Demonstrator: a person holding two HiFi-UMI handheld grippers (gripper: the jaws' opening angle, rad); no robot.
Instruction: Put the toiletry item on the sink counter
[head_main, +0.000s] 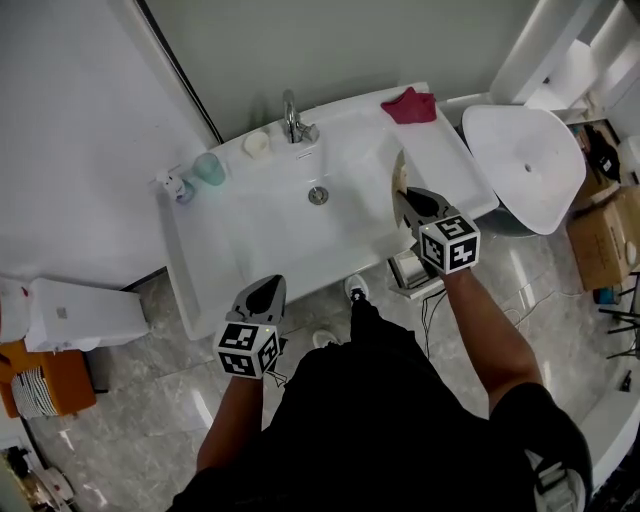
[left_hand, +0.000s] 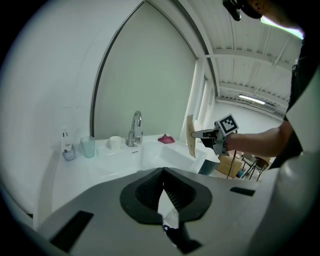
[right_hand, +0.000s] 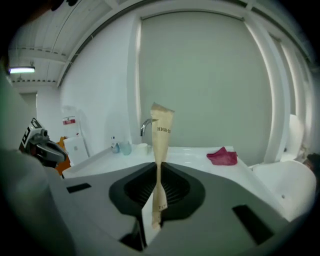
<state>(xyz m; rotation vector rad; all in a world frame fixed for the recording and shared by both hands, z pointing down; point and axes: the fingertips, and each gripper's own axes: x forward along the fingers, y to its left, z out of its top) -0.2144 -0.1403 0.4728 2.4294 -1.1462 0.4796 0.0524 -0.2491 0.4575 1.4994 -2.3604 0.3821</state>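
Seen from the head view, the right gripper (head_main: 408, 200) hangs over the right part of the white sink counter (head_main: 250, 235). It is pinching a flat beige paper packet (head_main: 398, 180) held on edge. The left gripper (head_main: 268, 292) waits off the counter's front edge.

The left gripper view shows its own jaws pressed together on nothing.

In the right gripper view the packet stands upright, clamped between the pads, with a crumpled red cloth (right_hand: 222, 156) lying on the counter beyond.

I'd call this the carry. The next move calls for lowering onto bare counter, then letting go.

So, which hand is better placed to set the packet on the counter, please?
Right: the right tool grips the packet above the counter; the left tool is shut, empty, at the front edge.
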